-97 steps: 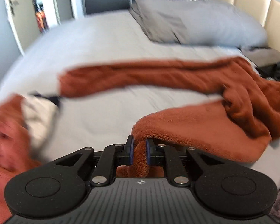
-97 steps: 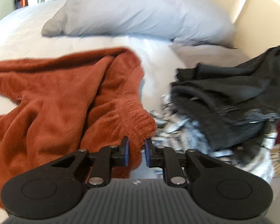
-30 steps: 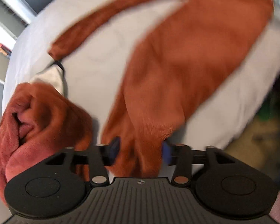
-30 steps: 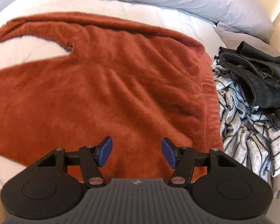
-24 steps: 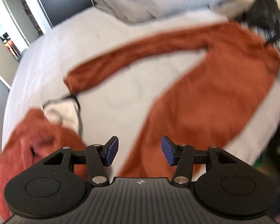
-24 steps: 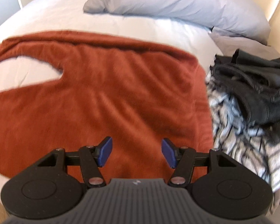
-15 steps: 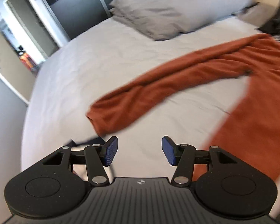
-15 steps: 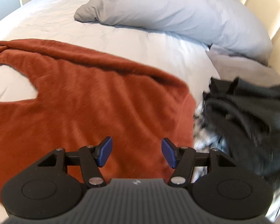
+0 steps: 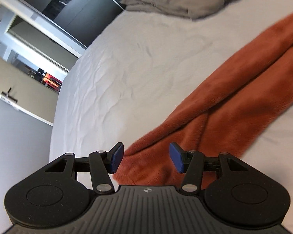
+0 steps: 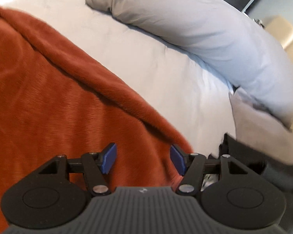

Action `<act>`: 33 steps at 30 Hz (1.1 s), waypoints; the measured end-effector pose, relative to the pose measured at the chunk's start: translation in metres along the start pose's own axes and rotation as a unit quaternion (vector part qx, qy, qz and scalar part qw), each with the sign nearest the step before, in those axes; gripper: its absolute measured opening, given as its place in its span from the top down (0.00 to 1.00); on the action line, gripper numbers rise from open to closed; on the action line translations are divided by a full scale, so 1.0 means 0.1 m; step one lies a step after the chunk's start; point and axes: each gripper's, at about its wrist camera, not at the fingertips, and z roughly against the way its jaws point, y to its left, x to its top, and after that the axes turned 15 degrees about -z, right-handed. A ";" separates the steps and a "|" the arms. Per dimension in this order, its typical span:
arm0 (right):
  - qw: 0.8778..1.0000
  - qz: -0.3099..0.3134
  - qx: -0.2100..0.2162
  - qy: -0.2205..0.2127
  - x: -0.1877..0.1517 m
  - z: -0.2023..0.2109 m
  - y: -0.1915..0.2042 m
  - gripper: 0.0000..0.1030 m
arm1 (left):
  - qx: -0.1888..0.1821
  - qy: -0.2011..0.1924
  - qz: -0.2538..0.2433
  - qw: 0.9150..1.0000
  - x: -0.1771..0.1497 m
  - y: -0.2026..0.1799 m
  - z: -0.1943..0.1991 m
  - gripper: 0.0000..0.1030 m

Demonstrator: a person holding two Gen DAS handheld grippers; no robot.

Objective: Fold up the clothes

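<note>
The rust-orange fleece garment (image 9: 220,105) lies spread on the white bed (image 9: 130,62). In the left wrist view it runs as a long band from 1 o'clock down to the lower middle, where its end sits right in front of the left gripper (image 9: 146,159). In the right wrist view the same garment (image 10: 54,105) fills the picture from 9 o'clock to 6 o'clock, its far edge doubled over into a soft ridge that runs toward 4 o'clock, ending beside the right gripper (image 10: 143,160).

Both grippers stand moderately wide with nothing pinched. The blue pads of the left one straddle the end of the band without pressing it. The right one hangs over the corner of the cloth, its pads apart, and I cannot tell whether they touch the pile.

By its look the cloth is thick, plush and limp. It should be light, hold no shape of its own, sag wherever it is unsupported, and grip well against rubber pads rather than slide. It is not fragile. The pile is bulky, so a doubled edge may fill much of the jaw gap.

The sensible holds are the 2 places already lined up: the end of the band under the left gripper and the corner by the right one. Pinching the edge itself, not the flat middle, would likely keep the layers together.

A grey pillow (image 10: 205,33) lies at 1 o'clock, and dark clothing (image 10: 263,161) at 4 o'clock, just beside the corner.
</note>
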 end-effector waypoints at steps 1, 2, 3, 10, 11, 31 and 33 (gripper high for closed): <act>1.000 0.009 -0.006 0.000 0.03 -0.05 -0.01 0.38 | 0.003 0.004 -0.008 1.000 0.01 -0.01 -0.08 0.51; 1.000 0.017 -0.011 0.000 0.06 -0.10 -0.02 0.38 | 0.005 0.007 -0.012 1.000 0.01 -0.01 -0.16 0.51; 1.000 0.022 -0.015 -0.001 0.09 -0.15 -0.04 0.38 | 0.005 0.009 -0.015 1.000 0.00 0.00 -0.22 0.51; 0.999 0.041 -0.025 0.024 0.21 -0.51 -0.08 0.41 | -0.005 0.027 -0.072 0.997 -0.07 -0.04 -0.68 0.51; 0.998 0.045 -0.025 0.029 0.21 -0.57 -0.06 0.43 | -0.004 0.032 -0.077 0.997 -0.07 -0.06 -0.74 0.51; 0.996 -0.038 -0.064 -0.041 0.34 0.38 -0.28 0.93 | 0.026 0.018 0.050 0.998 -0.36 0.37 0.40 0.96; 0.996 -0.042 -0.064 -0.051 0.34 0.63 -0.25 0.93 | 0.028 0.006 0.069 0.997 -0.48 0.47 0.75 0.96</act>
